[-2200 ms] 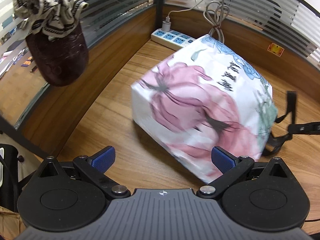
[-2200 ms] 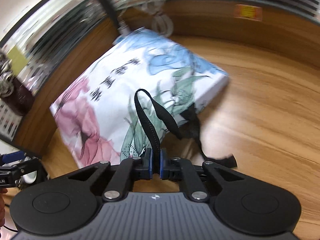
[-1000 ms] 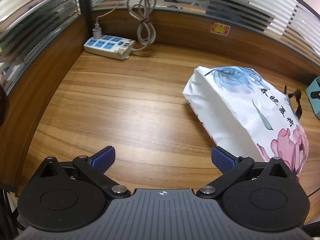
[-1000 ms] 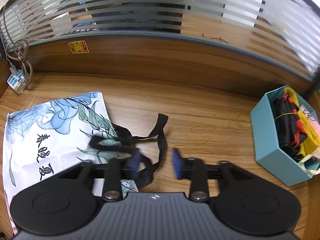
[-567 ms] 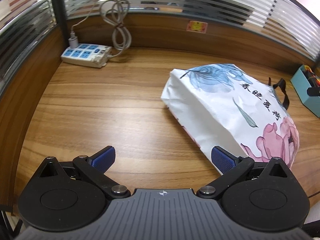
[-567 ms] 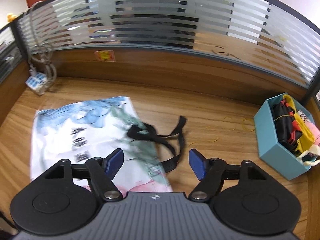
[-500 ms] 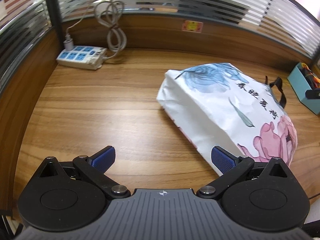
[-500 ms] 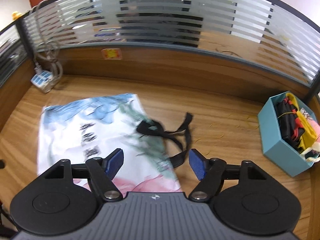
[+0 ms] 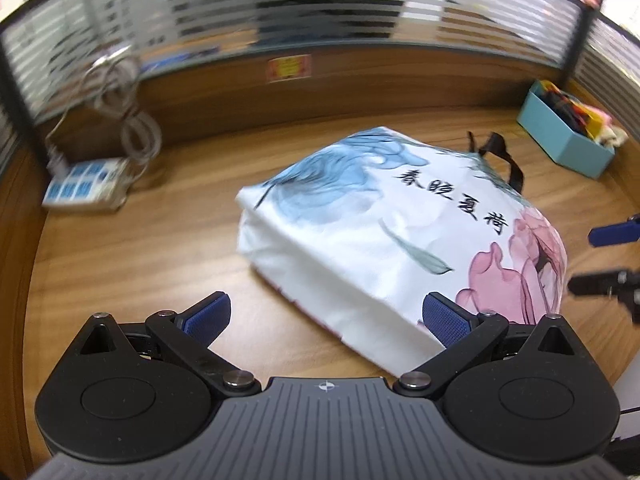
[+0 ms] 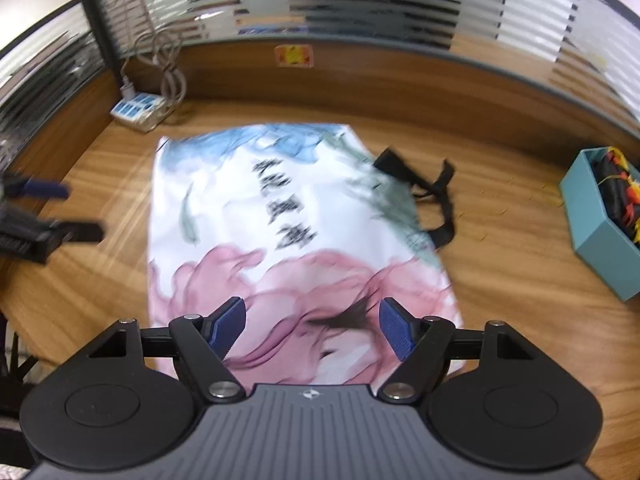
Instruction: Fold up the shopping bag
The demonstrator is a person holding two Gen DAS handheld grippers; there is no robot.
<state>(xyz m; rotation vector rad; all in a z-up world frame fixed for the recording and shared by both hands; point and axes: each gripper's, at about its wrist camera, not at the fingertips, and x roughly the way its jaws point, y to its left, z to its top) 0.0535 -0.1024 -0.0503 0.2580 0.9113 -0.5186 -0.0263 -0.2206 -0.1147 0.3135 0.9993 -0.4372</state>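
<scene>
The white shopping bag (image 9: 400,236) with blue and pink flower print lies on its side on the wooden desk (image 9: 140,248), puffed up. It also shows in the right wrist view (image 10: 280,240). Its black handles (image 10: 436,200) trail off its far right end. My left gripper (image 9: 326,314) is open and empty, just left of the bag's near corner. My right gripper (image 10: 312,326) is open and empty, above the bag's pink end. Each gripper shows at the edge of the other's view.
A white power strip (image 9: 84,190) with a coiled cable (image 9: 128,120) lies at the back left. A teal box (image 10: 600,224) of colourful items stands at the right. A wooden partition with striped glass (image 10: 360,12) rings the desk.
The right gripper let go of the black handle and opened, then drew back over the bag's pink end. The bag now lies on the desk. The left gripper swung right toward the bag.
</scene>
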